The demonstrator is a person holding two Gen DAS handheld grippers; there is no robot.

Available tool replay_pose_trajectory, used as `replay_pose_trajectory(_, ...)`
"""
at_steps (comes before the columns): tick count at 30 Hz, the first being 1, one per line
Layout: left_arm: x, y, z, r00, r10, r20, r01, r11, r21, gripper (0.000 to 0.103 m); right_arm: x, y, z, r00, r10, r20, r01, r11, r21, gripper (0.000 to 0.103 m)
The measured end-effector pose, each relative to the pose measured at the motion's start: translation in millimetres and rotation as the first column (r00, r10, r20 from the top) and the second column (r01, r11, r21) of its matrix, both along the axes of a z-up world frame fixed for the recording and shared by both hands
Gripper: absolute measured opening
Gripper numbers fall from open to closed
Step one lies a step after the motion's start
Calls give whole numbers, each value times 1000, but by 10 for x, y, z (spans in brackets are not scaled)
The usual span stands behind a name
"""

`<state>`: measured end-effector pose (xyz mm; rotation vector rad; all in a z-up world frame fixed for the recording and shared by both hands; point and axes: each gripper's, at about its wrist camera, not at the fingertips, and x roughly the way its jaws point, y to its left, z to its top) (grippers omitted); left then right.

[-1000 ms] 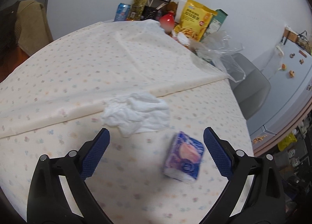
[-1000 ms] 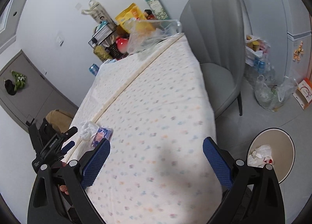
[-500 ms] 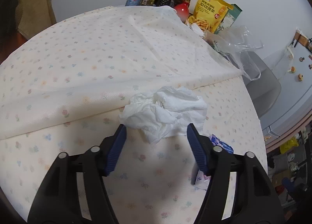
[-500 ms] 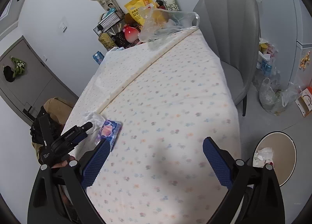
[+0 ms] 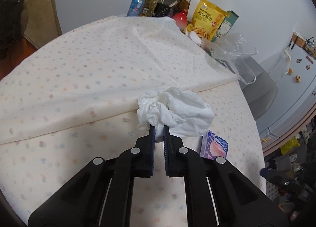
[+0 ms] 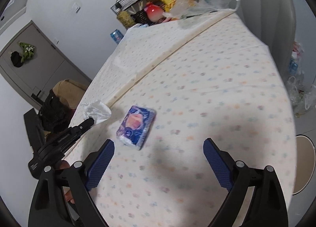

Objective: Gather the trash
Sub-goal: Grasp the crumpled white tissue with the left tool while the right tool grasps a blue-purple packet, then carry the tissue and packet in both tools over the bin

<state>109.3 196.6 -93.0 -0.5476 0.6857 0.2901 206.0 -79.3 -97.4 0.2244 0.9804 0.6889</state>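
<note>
White tissue (image 5: 173,106), crumpled, sits pinched at its near edge between the blue pads of my left tongs (image 5: 159,130); their jaws have just been closing and now press the paper from both sides. It lies on the flower-print cloth (image 5: 79,65) covering the desk, right at the folded hem of the cloth's upper layer. Just to its right, a small purple tissue pack (image 5: 214,146) lies flat on the cloth, close to the tissue but apart from it.

From the right side I see the same pack (image 6: 136,127) ahead of my right tongs (image 6: 159,164), whose jaws stand wide with nothing between them; the pack lies beyond the tips, nearer the left finger. The left tongs (image 6: 88,123) show there at the desk's edge with the tissue (image 6: 97,110) at their tip.

At the far end of the desk stand a yellow snack bag (image 5: 207,21), a can (image 5: 136,7) and a clear plastic bag (image 5: 235,49). A round bin (image 6: 304,164) sits on the floor off the desk's right edge.
</note>
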Motion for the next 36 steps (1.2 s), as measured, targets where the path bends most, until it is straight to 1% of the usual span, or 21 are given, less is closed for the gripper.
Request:
replay_pose_trajectory(5,-254,79,58,999,36,20,-36,999,-6,8,63,341,-82,998,53,-17,-53,998,-18,88)
replay_pose_trajectory(8,-384,161,50,998,62,22,-62,998,-9,8,102,526,-136,997,67,-28,-68,997,-36,86)
replay_pose_trajectory(11,-470,233,28,997,80,21,-79,997,-14,8,129,715,-205,997,76,-32,-78,995,-67,82)
replay_pose_trajectory(12,-500,263,18,996,86,19,-86,996,-16,8,137,757,-230,996,78,-35,-80,994,-77,79)
replay_pose_trajectory(13,-522,283,11,996,90,19,-90,996,-18,8,143,796,-253,996,79,-38,-82,993,-86,73)
replay_pose_trajectory(14,-540,298,4,995,93,18,-93,995,-20,8,139,852,-272,997,77,-29,-80,991,-105,72)
replay_pose_trajectory(15,-566,318,-3,995,97,19,-97,995,-22,8,123,901,-268,997,75,-4,-75,988,-132,63)
replay_pose_trajectory(16,-575,328,-7,995,99,19,-98,995,-24,8,118,946,-277,997,80,-1,-79,985,-155,52)
replay_pose_trajectory(17,-587,328,-10,995,99,19,-98,995,-26,8,116,953,-273,997,80,6,-78,983,-165,45)
replay_pose_trajectory(18,-593,325,-14,995,97,19,-97,995,-28,8,122,964,-288,996,92,-8,-92,983,-161,24)
replay_pose_trajectory(19,-590,316,-15,995,96,20,-95,995,-29,8,128,968,-310,993,112,-34,-115,983,-143,19)
replay_pose_trajectory(22,-580,271,-13,996,86,24,-85,996,-31,8,72,918,-258,992,127,-10,-128,982,-142,10)
replay_pose_trajectory(28,-519,146,18,998,51,35,-50,998,-33,8,-31,673,-91,993,111,24,-109,989,-97,8)
replay_pose_trajectory(36,-390,-190,144,998,-23,59,25,1000,-19,8,-103,52,184,999,13,50,-13,1000,4,8)
